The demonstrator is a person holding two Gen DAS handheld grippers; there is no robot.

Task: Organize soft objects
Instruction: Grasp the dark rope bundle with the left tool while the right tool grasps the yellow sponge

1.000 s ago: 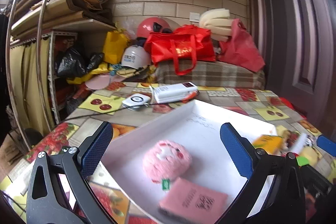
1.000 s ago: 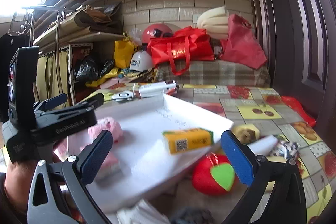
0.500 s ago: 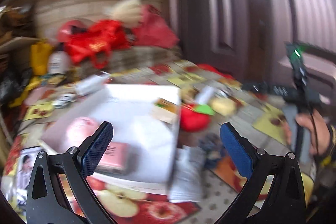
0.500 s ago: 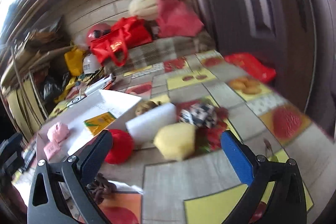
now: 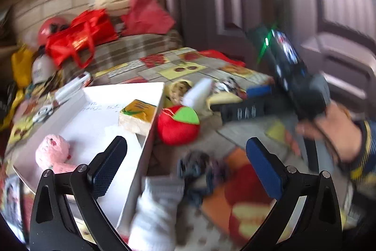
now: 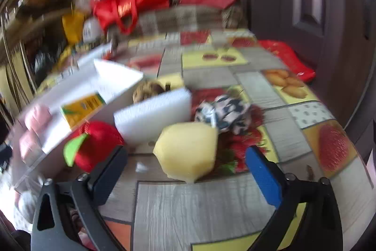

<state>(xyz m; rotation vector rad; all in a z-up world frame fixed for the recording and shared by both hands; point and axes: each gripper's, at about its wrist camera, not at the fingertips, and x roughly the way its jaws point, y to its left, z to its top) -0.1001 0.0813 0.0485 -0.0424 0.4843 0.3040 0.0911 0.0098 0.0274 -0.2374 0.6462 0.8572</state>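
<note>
Right now the step in hand looks like reaching for the next soft thing to put in the white tray (image 5: 150, 138). The right gripper (image 6: 188, 164) has its fingers spread wide with nothing between them, and the yellow sponge (image 6: 188, 152) sits on the counter (image 6: 199, 208) just ahead, framed by the gap. The left gripper (image 5: 185, 171) is likewise spread and empty, above a dark bundle (image 5: 199, 171) and a white cloth (image 5: 157, 215) just beside the tray's wall.

Already in the tray lie a pink plush (image 5: 52, 152), a pink pad (image 5: 63, 167) and a yellow box (image 5: 137, 115). Outside it, close together, are a red plush apple (image 6: 96, 145), a white foam block (image 6: 152, 117) and a black-and-white cloth ball (image 6: 223, 114).

The next move probably calls for the right fingers to go forward around the sponge and close gently; it looks squashy and rounded, so a light squeeze at its middle should hold. Both views are blurred, so fine contact is hard to judge.
</note>
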